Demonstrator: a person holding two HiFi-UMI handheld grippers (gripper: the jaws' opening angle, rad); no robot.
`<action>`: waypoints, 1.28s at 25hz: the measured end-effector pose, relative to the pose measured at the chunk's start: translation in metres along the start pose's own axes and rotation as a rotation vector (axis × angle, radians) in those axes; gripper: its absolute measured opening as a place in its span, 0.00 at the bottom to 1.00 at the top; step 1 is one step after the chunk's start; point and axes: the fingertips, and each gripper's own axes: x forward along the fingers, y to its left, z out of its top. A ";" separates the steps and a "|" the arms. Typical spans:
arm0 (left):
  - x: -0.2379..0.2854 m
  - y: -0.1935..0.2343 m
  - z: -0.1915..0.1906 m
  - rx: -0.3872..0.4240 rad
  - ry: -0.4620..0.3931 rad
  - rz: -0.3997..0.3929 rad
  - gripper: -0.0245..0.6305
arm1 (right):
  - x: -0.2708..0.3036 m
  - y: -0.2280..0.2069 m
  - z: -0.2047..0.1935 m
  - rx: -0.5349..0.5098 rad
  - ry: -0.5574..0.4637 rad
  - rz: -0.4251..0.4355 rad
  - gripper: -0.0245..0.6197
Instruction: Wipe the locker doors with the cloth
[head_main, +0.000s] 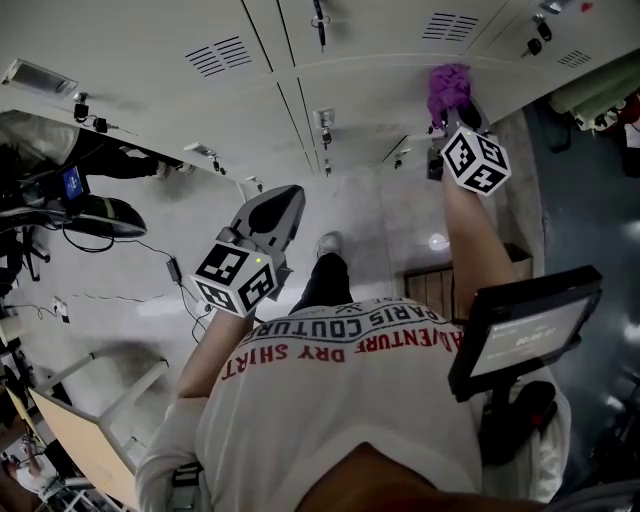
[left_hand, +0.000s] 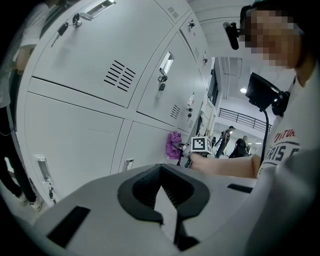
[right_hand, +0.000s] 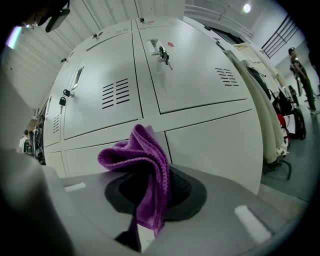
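White locker doors (head_main: 380, 40) fill the top of the head view. A purple cloth (head_main: 448, 88) is bunched in my right gripper (head_main: 458, 112), which is held up at the lockers with its marker cube behind it. In the right gripper view the cloth (right_hand: 146, 161) hangs out of the shut gripper (right_hand: 150, 192), close to a lower door (right_hand: 210, 137); I cannot tell whether it touches. My left gripper (head_main: 283, 200) hangs lower at mid-left, away from the doors, shut with nothing in it. The left gripper view shows that gripper (left_hand: 161, 175) and, far off, the cloth (left_hand: 173, 145).
Keys hang from several locks (right_hand: 163, 51). Coats and bags (right_hand: 272, 100) hang to the right of the lockers. A dark screen on a stand (head_main: 525, 330) sits at my right side. A desk with cables (head_main: 85, 215) is at the left; people (left_hand: 235, 142) stand far off.
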 end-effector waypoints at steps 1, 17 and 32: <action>0.000 0.000 0.000 0.000 -0.001 -0.001 0.04 | -0.003 0.005 0.000 0.001 -0.004 0.010 0.14; -0.020 0.029 -0.002 -0.023 -0.022 0.056 0.04 | -0.022 0.193 -0.066 0.011 0.066 0.401 0.14; -0.028 0.057 -0.013 -0.057 -0.011 0.091 0.04 | 0.033 0.221 -0.129 -0.020 0.170 0.350 0.14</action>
